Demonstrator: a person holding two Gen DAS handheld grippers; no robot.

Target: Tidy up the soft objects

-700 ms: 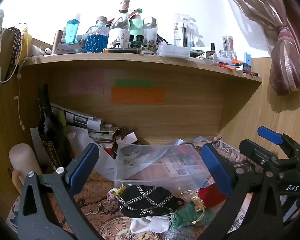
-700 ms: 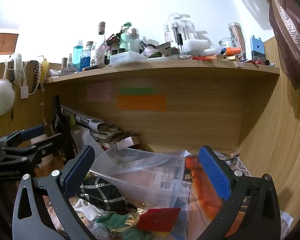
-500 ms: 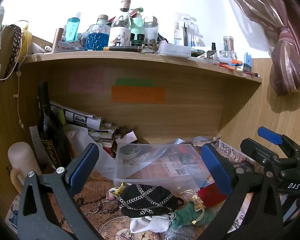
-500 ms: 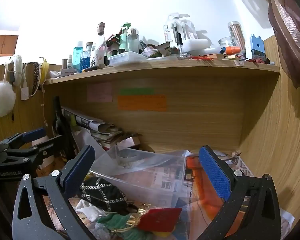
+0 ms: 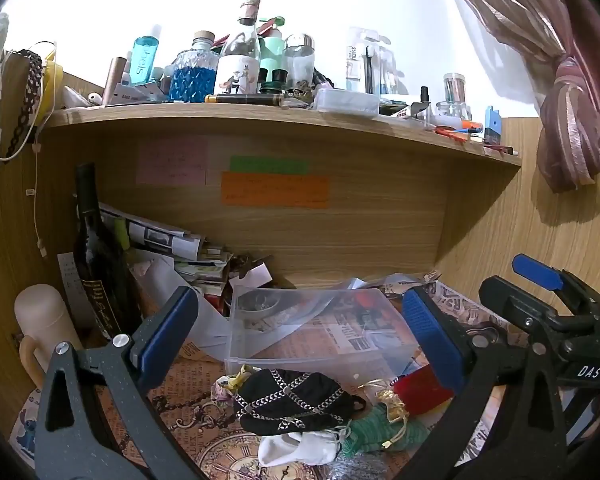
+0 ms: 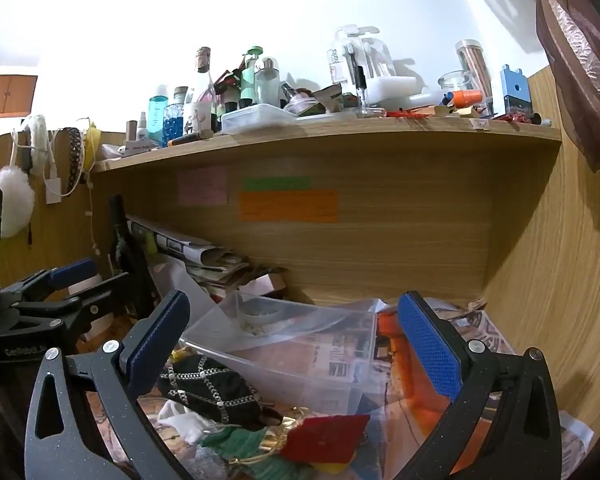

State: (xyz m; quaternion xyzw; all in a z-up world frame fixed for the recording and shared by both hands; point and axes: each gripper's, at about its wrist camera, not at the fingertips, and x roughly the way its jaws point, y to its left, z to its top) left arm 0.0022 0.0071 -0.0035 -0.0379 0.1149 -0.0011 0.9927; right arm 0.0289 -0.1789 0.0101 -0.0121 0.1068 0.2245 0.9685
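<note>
A pile of soft pouches lies on the desk in front of a clear plastic box point(image 5: 312, 332): a black pouch with silver chain pattern point(image 5: 292, 396), a white one point(image 5: 300, 448), a green one point(image 5: 380, 428) and a red one point(image 5: 420, 392). My left gripper point(image 5: 296, 332) is open and empty above the pile. My right gripper point(image 6: 292, 336) is open and empty, over the clear box point(image 6: 300, 344); the black pouch point(image 6: 208, 392) and red pouch point(image 6: 324, 436) lie below it. The right gripper also shows in the left wrist view point(image 5: 548, 312).
A dark wine bottle point(image 5: 96, 256) and a cream flask point(image 5: 44, 320) stand at the left. Stacked papers point(image 5: 168, 240) lean at the back. A shelf point(image 5: 260, 116) crowded with bottles runs overhead. A wooden side panel point(image 6: 548, 280) closes the right.
Both grippers stay open; the views shift only slightly. The pouches and box have not moved.
</note>
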